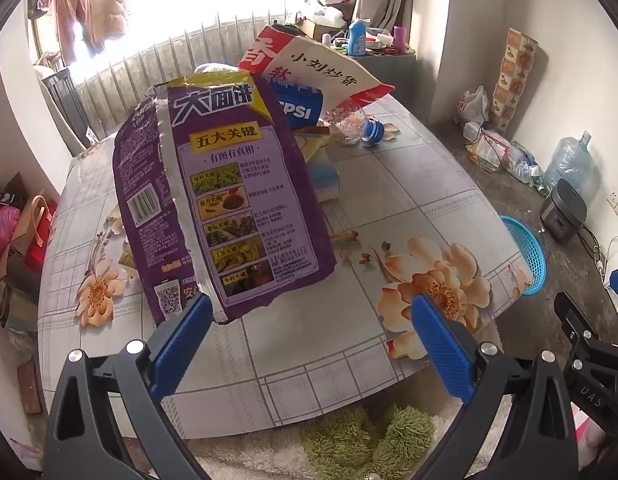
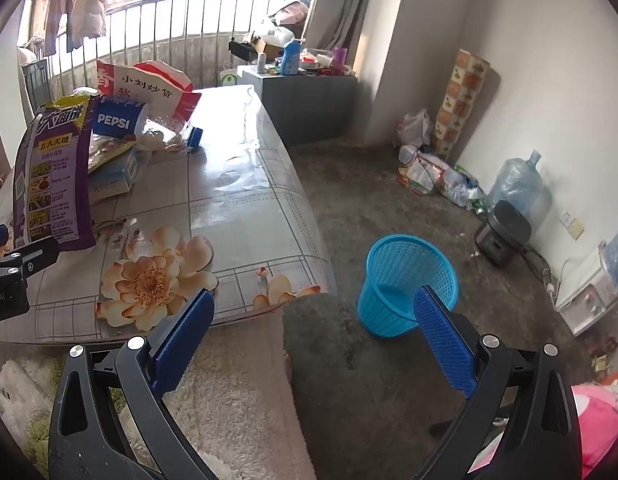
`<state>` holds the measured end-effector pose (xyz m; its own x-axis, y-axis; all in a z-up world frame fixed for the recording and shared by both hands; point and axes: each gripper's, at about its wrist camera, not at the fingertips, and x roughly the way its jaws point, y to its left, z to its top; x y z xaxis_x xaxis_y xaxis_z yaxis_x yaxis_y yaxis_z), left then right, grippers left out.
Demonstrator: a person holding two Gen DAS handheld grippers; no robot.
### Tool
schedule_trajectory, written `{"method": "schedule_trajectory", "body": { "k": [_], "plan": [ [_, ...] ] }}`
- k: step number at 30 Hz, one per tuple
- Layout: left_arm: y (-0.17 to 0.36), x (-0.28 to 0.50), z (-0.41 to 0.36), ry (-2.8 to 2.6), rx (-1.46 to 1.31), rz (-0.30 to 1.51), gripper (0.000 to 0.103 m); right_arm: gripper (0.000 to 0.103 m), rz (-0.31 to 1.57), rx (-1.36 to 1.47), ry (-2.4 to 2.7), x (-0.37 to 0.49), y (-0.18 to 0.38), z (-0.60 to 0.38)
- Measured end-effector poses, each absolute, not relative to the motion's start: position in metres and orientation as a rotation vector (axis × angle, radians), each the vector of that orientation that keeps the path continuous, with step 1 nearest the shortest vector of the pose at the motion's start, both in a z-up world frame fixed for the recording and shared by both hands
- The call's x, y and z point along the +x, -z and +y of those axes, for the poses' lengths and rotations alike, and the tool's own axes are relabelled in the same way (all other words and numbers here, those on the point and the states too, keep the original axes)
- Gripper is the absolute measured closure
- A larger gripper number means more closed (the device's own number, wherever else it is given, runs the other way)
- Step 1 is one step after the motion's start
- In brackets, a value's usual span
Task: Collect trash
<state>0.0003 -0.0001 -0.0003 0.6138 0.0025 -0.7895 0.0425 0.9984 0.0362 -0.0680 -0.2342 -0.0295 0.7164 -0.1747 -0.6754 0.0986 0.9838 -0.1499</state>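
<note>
A purple snack bag (image 1: 225, 208) stands up off the floral table (image 1: 389, 208), its lower edge against the left finger of my left gripper (image 1: 309, 312), whose jaws are wide apart. Behind it lie a Pepsi bottle (image 1: 299, 108) and a red-and-white paper bag (image 1: 321, 64). My right gripper (image 2: 313, 312) is open and empty, off the table's front right corner, above the floor. The blue mesh waste basket (image 2: 405, 280) stands on the floor just beyond its right finger. The purple bag (image 2: 53, 176) also shows in the right wrist view at far left.
A blue tissue pack (image 1: 325, 176) and a blue bottle cap (image 1: 373, 132) lie on the table. A fluffy white-and-green rug (image 2: 237, 392) lies below the table edge. A rice cooker (image 2: 505, 236), water jugs (image 2: 517, 184) and bags line the right wall.
</note>
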Motion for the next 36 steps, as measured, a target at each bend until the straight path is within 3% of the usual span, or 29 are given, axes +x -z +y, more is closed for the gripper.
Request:
{"method": "schedule_trajectory", "body": {
  "k": [36],
  "plan": [
    [0.006,-0.003,0.000,0.017,0.056,0.917,0.006,0.008,0.757,-0.103,0.151,-0.066,0.030,-0.231]
  ]
}}
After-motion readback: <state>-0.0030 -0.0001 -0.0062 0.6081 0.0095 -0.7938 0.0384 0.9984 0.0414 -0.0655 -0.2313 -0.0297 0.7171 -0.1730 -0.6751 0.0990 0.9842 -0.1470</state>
